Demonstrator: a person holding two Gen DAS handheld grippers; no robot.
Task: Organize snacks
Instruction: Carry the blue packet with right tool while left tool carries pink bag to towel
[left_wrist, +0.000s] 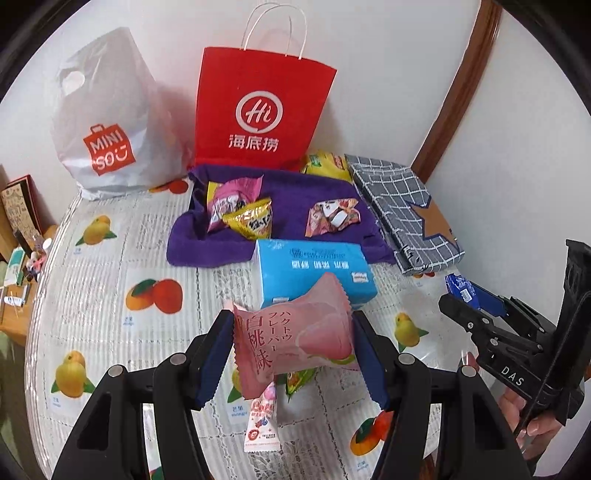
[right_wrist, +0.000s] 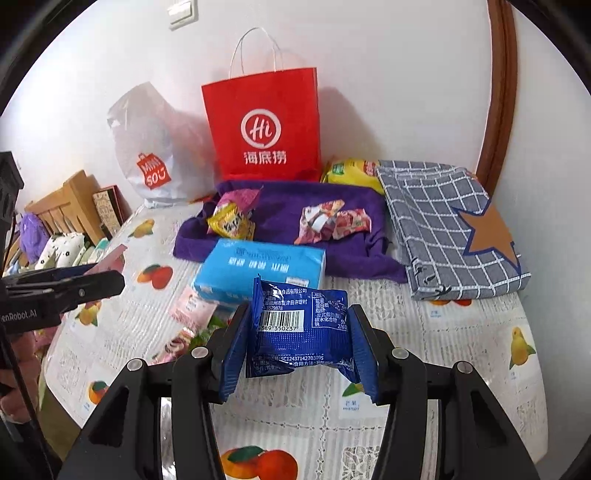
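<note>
Red paper bag (left_wrist: 264, 110) with white handles, upright against the wall; white plastic shopping bag (left_wrist: 107, 122) to its left. Folded grey checked cloth (right_wrist: 450, 225) with a brown star patch, at right. Blue tissue pack (left_wrist: 314, 269) lying on the fruit-print tablecloth (left_wrist: 122, 266). Brown wooden door frame (right_wrist: 498, 103) behind.

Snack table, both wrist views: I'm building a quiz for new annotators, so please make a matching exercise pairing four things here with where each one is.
Things:
1. pink peach snack pack
2. dark blue snack pack
3. red paper bag
4. yellow triangular packet

Places:
A. on the purple towel
B. between the right gripper fingers
C. upright against the wall
D. between the left gripper fingers

Pairs: 1-D, 2-B, 3-C, 4-A
</note>
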